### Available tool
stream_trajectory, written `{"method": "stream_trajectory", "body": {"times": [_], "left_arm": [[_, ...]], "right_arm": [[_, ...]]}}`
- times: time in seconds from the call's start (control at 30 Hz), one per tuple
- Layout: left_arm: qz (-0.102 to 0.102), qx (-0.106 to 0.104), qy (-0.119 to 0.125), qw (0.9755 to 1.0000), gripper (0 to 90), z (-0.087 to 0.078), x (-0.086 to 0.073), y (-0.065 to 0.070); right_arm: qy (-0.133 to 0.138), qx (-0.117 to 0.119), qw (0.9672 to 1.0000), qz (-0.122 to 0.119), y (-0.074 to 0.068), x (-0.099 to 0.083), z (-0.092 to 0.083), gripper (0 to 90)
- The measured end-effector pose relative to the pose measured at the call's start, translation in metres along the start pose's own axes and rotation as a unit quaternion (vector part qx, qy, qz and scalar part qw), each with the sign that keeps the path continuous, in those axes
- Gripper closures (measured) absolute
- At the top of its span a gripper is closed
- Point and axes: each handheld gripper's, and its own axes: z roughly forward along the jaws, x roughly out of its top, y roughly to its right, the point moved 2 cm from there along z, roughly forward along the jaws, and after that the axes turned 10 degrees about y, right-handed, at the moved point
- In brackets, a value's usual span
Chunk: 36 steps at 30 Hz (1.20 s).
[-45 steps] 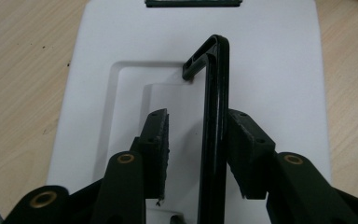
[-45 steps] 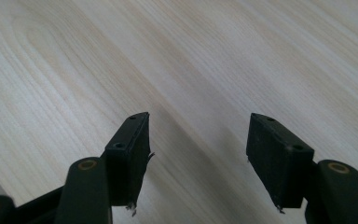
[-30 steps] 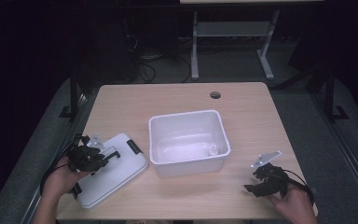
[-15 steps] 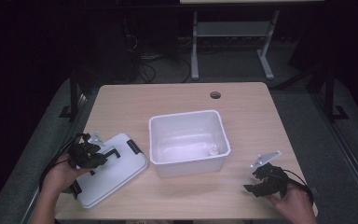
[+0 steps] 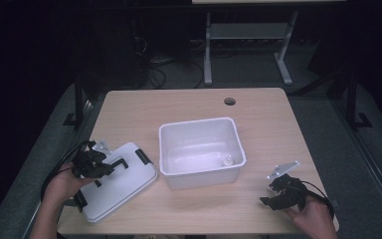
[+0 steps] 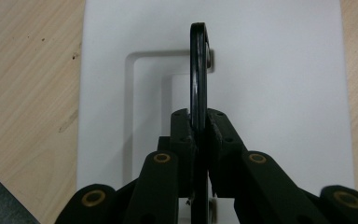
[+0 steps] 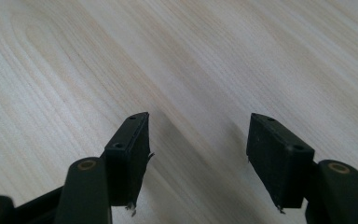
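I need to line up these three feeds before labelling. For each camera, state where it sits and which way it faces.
High view: fixed above the person's side, facing forward and down on the table, white bin and lid; both hands enter from below.
Left gripper view: rides the left hand-held gripper, looking along jaws shut on the lid's black handle.
Right gripper view: rides the right hand-held gripper, facing bare tabletop between open jaws.
Shared: high and left gripper views both show lid and handle.

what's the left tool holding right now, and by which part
The left tool, its jaws just closed, grips the white lid by its black handle.
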Motion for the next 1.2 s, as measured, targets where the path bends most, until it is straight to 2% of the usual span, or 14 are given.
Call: {"method": "stream_trajectory", "body": {"times": [0.27, 0.63, 1.2], "left_arm": [[0.0, -0.019, 0.005, 0.9998, 83.9, -0.001, 0.0, -0.001], [0.009, -0.027, 0.01, 0.9996, 84.1, -0.005, 0.0, -0.001], [0.011, -0.034, 0.031, 0.9989, 84.2, -0.037, -0.002, -0.003]], "right_arm": [[0.0, -0.001, 1.0, 0.002, 0.001, -0.001, 0.0, 38.4], [0.0, 0.0, 1.0, 0.004, 0.001, -0.002, 0.001, 38.4], [0.002, -0.001, 1.0, 0.004, 0.002, -0.002, 0.0, 37.9]]}}
